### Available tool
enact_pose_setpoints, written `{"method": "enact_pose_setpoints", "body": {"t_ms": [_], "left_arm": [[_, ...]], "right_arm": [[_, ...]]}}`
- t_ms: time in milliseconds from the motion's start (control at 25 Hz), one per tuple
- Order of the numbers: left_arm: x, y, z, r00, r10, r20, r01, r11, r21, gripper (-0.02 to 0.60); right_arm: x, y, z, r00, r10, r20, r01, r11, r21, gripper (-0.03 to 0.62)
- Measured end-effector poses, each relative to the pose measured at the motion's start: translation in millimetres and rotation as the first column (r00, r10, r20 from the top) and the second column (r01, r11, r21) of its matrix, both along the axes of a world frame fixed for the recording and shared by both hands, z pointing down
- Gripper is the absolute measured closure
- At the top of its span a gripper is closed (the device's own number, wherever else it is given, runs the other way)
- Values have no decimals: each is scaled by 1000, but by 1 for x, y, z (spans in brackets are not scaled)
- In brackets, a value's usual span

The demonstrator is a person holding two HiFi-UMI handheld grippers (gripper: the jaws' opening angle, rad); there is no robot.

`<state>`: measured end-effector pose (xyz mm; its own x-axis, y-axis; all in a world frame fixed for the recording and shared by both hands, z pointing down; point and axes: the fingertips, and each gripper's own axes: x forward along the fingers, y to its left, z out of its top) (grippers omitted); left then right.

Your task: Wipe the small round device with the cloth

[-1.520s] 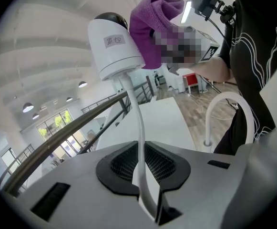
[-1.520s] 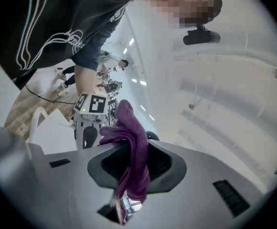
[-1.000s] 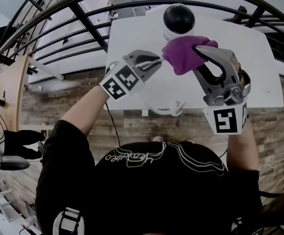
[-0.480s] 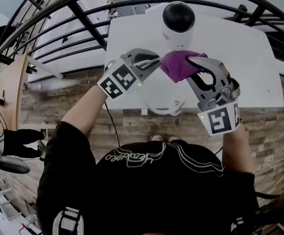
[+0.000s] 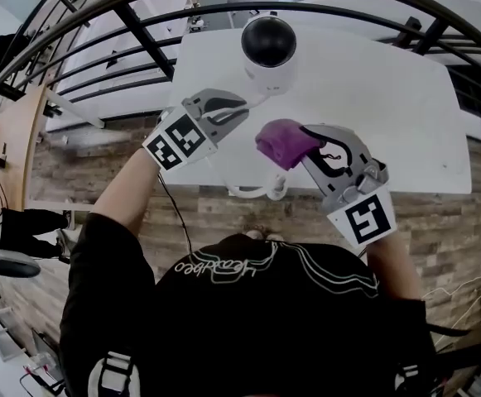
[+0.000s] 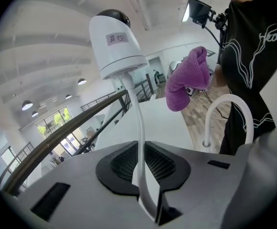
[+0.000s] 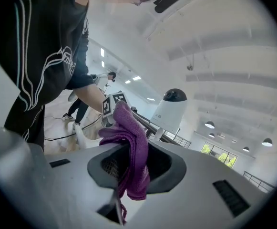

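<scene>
The small round device (image 5: 269,52) is a white camera with a black dome, at the far side of the white table (image 5: 389,98). Its white cable (image 6: 139,123) runs from its base into my left gripper (image 5: 242,104), which is shut on it, just left of and below the device. My right gripper (image 5: 304,145) is shut on a bunched purple cloth (image 5: 280,141) and hovers near the table's front edge, apart from the device. In the right gripper view the cloth (image 7: 132,147) hangs out of the jaws, with the device (image 7: 171,109) beyond.
A loop of white cable (image 5: 255,192) hangs over the table's near edge. A dark metal railing (image 5: 141,31) curves round the far and left sides. Wooden floor (image 5: 99,164) lies below. Another person (image 7: 78,109) stands in the background of the right gripper view.
My right gripper has drawn the purple cloth off the device and down toward the table's near edge, rolling as it went. The left gripper keeps its hold on the cable.
</scene>
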<state>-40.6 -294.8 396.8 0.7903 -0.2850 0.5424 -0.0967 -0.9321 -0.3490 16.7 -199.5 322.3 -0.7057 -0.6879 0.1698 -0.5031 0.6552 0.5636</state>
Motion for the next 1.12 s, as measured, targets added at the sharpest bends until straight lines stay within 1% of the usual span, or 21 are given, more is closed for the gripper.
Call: {"method": "enact_pose_setpoints", "body": {"t_ms": [120,160,280,320,360,440,520,600,720,840,960,1120], "left_arm": [[2,-1,1,1000,8,2,-8,1000,-28,534],[1,-1,2,1000,13,1,-13,999,-40,534],[0,-3,5,999,33,-5,-33,996,-78,533],[0,-3,5,999,38,-12,-39,995,-90,533],[0,-2,5,999,43,-22,-45,994,-99,533],[-1,0,3,998,55,-41,-59,992,-111,533],[-2,2,-1,995,74,-62,-82,988,-134,534],[-3,3,-7,992,96,-82,-109,979,-173,533],[-10,8,-7,984,147,-96,-164,964,-207,534],[-19,13,-5,969,207,-133,-233,947,-223,534],[-26,12,-8,959,215,-184,-256,936,-242,534],[-26,16,-8,946,241,-217,-295,918,-264,534]], "right_arm": [[14,3,-10,1000,15,21,-14,1000,-5,522],[18,3,-14,999,29,46,-28,1000,-12,522],[21,3,-29,979,86,184,-75,995,-67,522],[19,4,-34,974,94,207,-82,994,-68,522],[16,5,-39,973,98,207,-88,995,-55,522],[7,7,-44,981,118,157,-116,993,-23,522],[-2,8,-47,980,162,119,-161,987,-11,522],[-11,6,-52,969,212,129,-213,977,-10,522],[-31,6,-54,945,304,121,-306,952,-2,522],[-55,11,-56,905,411,107,-416,909,28,522],[-76,12,-61,871,480,104,-487,872,49,522],[-92,23,-60,823,558,106,-565,823,62,522]]}}
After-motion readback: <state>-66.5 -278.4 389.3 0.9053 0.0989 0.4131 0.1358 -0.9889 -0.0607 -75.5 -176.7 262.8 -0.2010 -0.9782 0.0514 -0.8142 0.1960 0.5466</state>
